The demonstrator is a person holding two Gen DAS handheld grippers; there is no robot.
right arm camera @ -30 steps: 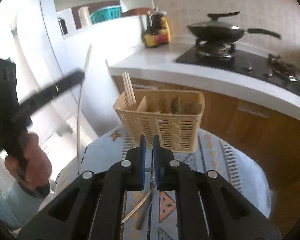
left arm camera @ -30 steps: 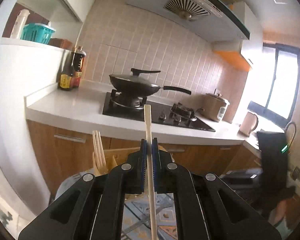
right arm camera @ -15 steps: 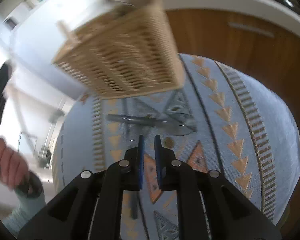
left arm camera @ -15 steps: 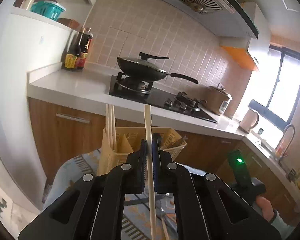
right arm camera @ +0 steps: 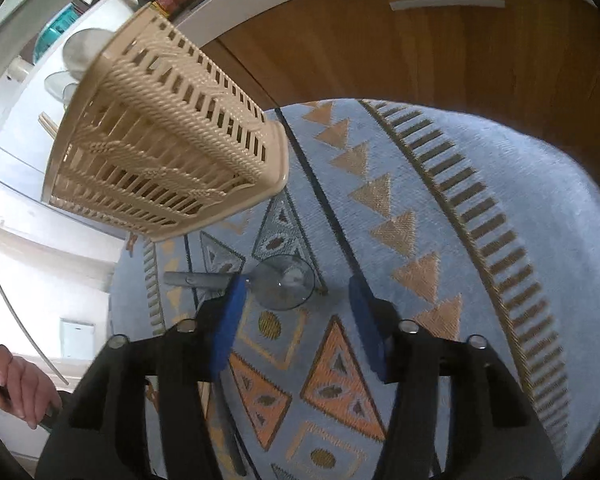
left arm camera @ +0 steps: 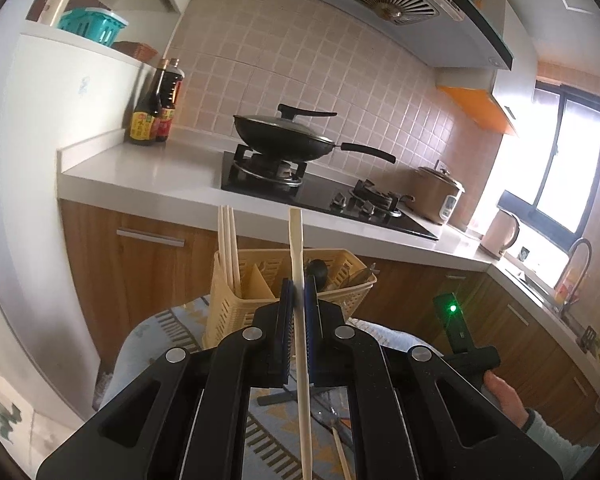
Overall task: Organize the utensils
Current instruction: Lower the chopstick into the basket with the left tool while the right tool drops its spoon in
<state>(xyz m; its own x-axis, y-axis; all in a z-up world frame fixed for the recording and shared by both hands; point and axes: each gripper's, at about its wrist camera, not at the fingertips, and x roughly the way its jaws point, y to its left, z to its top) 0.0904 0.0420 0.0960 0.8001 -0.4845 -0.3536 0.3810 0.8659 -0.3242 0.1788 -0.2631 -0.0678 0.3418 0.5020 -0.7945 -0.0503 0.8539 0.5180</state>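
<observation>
**One chopstick held, the strainer next**

My left gripper [left arm camera: 296, 300] is clamped tight on a pale chopstick [left arm camera: 300, 320], which stands nearly upright between the blue pads, its top rising in front of the cream utensil basket [left arm camera: 260, 280]. More chopsticks [left arm camera: 228, 240] already stand in the basket's left compartment, so I judge that is where this one belongs.

My right gripper [right arm camera: 296, 296] points steeply down at the table, and its jaws have just been opening; they now stand partly apart with nothing pressed between them. Ahead of its fingertips lies a small mesh strainer [right arm camera: 284, 286] with a grey handle running off to the left, flat on the cloth just in front of the basket [right arm camera: 160, 152].

To do this well, I would bring the open jaws down across the handle rather than the round mesh, since the mesh would probably flex and slip. The handle lies flush on the fabric, so the pads must go low without snagging the weave. Lowering the chopstick tip-first into the left slot needs it kept vertical.

The surface is a round table under a blue cloth with orange triangles [right arm camera: 420, 208]. Behind it are wooden cabinets, a white counter, a wok [left arm camera: 284, 140] on the hob, sauce bottles [left arm camera: 152, 112] and a bright window.
</observation>
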